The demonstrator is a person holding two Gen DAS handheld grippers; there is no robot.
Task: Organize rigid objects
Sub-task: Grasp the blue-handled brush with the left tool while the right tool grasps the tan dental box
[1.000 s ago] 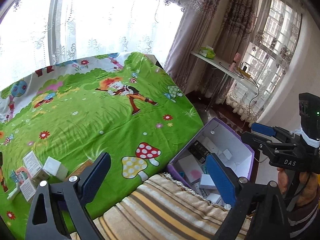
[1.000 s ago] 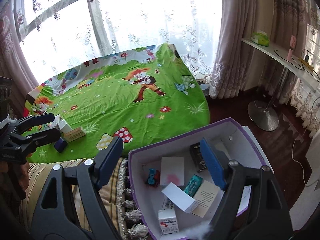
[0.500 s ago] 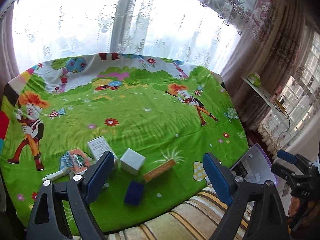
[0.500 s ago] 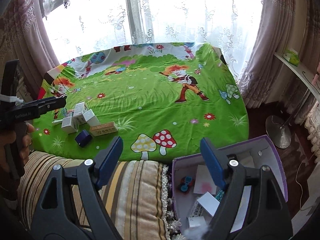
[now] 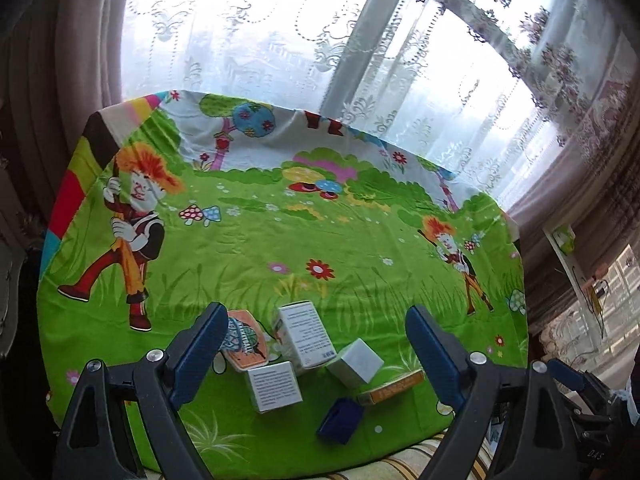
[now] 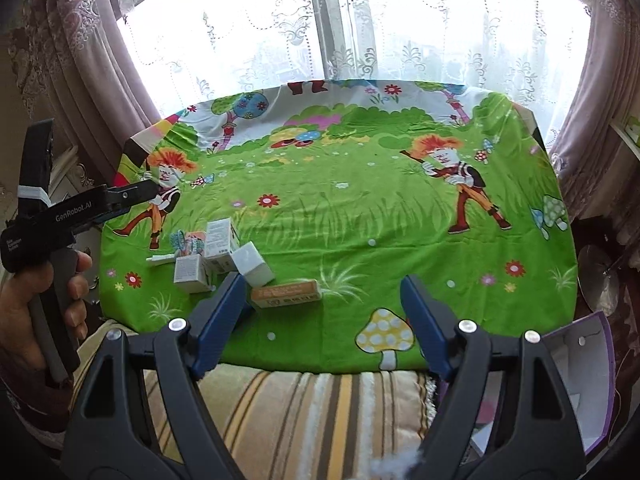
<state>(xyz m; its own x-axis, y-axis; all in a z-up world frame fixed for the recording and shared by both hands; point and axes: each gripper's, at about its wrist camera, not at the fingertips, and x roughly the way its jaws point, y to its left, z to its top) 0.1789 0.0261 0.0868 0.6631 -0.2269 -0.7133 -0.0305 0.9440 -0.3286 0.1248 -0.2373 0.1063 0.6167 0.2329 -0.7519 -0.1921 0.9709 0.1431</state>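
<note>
- Swung away from purple storage box (image 6: 592,344) toward box cluster (image 5: 308,356) at six o'clock on bed (image 5: 320,240).
- Left hand-held gripper (image 5: 316,344) and right hand-held gripper (image 6: 320,320) both released, empty; next pick pending.

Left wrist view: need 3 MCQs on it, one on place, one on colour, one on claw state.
1. Where does the small dark blue box lie?
A. on the green cartoon bedsheet, nearest the striped cushion
B. on the window sill
C. on top of the white cube-shaped box

2. What colour is the long flat carton beside the white cube-shaped box?
A. black
B. orange
C. purple

3. How is the left claw?
A. shut on the small dark blue box
B. shut on nothing
C. open, holding nothing

Answers:
1 A: it rests on the sheet at the near edge of the box cluster, just above the cushion.
2 B: its visible faces are orange.
3 C: both blue pads stand far apart with the boxes lying untouched beyond them.
</note>
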